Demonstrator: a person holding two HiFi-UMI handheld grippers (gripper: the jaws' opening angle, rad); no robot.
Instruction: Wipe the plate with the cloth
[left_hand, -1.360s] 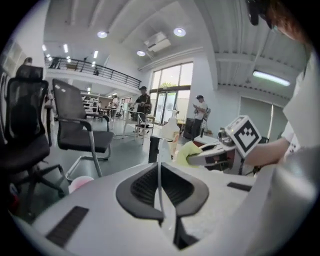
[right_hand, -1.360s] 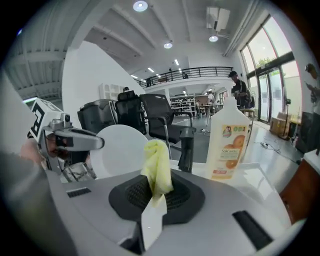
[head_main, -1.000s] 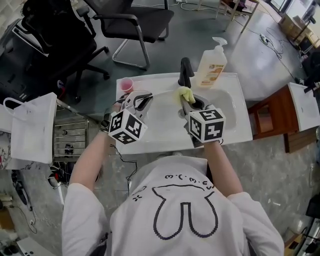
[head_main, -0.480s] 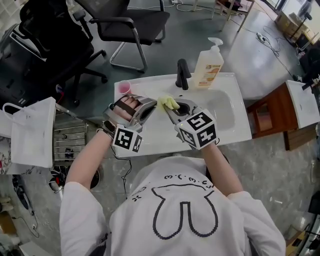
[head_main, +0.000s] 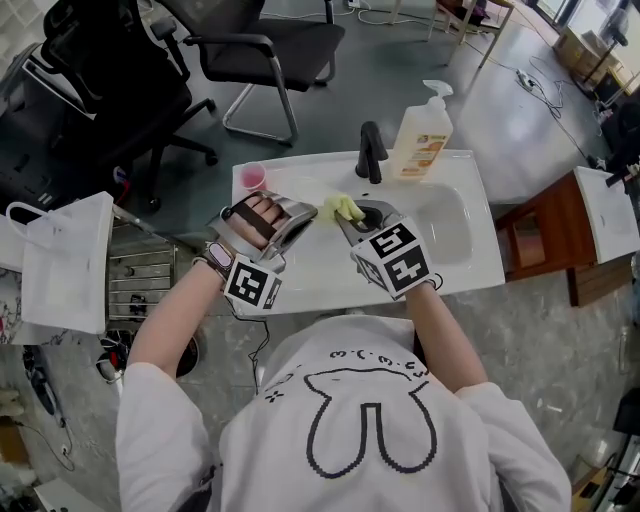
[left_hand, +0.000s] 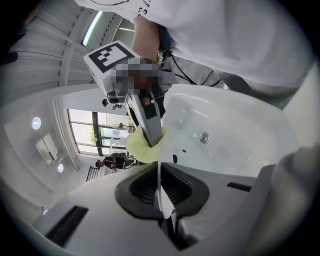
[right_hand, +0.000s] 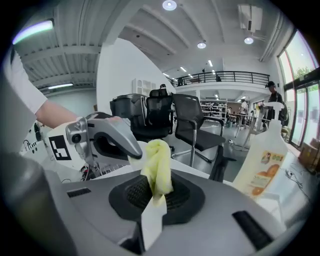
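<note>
My left gripper (head_main: 298, 216) (left_hand: 163, 206) is shut on the rim of a white plate (left_hand: 159, 181), which shows edge-on as a thin white line between its jaws. In the head view the plate is hard to tell from the white sink. My right gripper (head_main: 345, 216) (right_hand: 154, 202) is shut on a bunched yellow cloth (head_main: 343, 207) (right_hand: 158, 169) (left_hand: 142, 148). The cloth sits against the plate's far edge, just beyond the left gripper's tip. Both grippers hang over the left part of the sink.
The white sink (head_main: 452, 228) has a black tap (head_main: 372, 150) at the back, a soap pump bottle (head_main: 422, 128) beside it and a pink cup (head_main: 253, 176) at its back left corner. Office chairs (head_main: 270, 45) stand behind, a white bag (head_main: 65, 262) to the left, a wooden cabinet (head_main: 540, 240) to the right.
The right gripper has carried the cloth leftward from the tap to the left gripper's tip. The left gripper has rolled over, its marker cube now lower, nearer the person.
</note>
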